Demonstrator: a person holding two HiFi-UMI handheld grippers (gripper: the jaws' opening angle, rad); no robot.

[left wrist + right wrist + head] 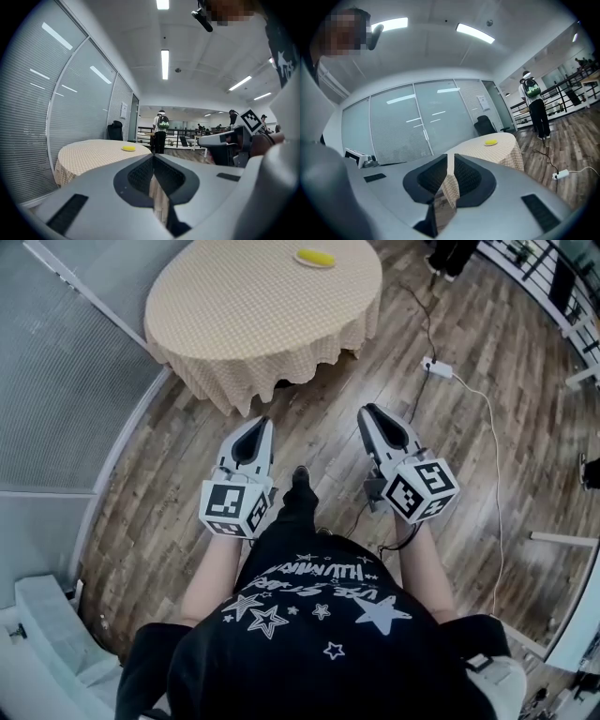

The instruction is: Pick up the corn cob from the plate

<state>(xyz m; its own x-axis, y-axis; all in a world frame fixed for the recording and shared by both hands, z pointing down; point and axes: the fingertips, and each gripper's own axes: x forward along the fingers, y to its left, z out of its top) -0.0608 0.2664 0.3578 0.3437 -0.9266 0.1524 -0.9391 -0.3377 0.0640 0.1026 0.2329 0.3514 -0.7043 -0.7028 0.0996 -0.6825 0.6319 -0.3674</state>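
A yellow corn cob [315, 257] lies on a yellow plate [302, 261] at the far side of a round table [234, 315] with a checked cloth. It shows small in the left gripper view [128, 148] and in the right gripper view [490, 142]. My left gripper [263, 420] and right gripper [367, 410] are held side by side over the wooden floor, well short of the table and pointing toward it. Both are shut with nothing between the jaws, as their own views show [153, 157] [449, 157].
A white power strip [437, 367] with its cable lies on the floor right of the table. A glass wall with blinds [66, 381] runs along the left. A person with a green backpack [161, 126] stands beyond the table by a railing. A black chair [115, 129] stands behind it.
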